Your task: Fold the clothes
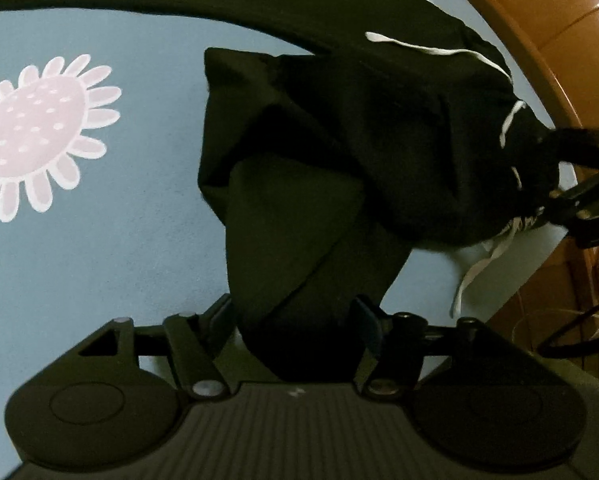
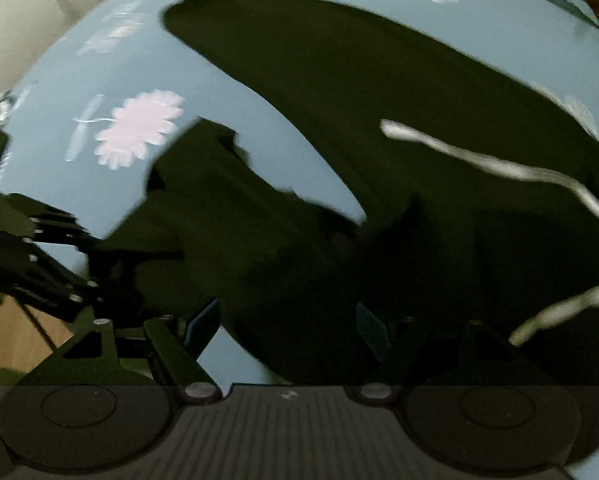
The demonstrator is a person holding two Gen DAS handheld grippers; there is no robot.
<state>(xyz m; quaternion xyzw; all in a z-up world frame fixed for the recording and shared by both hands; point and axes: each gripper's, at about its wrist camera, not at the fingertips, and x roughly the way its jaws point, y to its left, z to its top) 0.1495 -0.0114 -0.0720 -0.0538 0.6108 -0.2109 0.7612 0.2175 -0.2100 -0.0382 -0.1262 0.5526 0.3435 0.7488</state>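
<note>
You hold the black garment bunched above the blue flowered sheet near its wooden-floor edge, L gripper and R gripper both clamped on cloth, so it hangs free for folding.

Black garment looking like soft matt cloth, white cord looking woven, blue sheet showing matt printed fabric, tongs showing matt black plastic, floor gleaming glossy.
</note>
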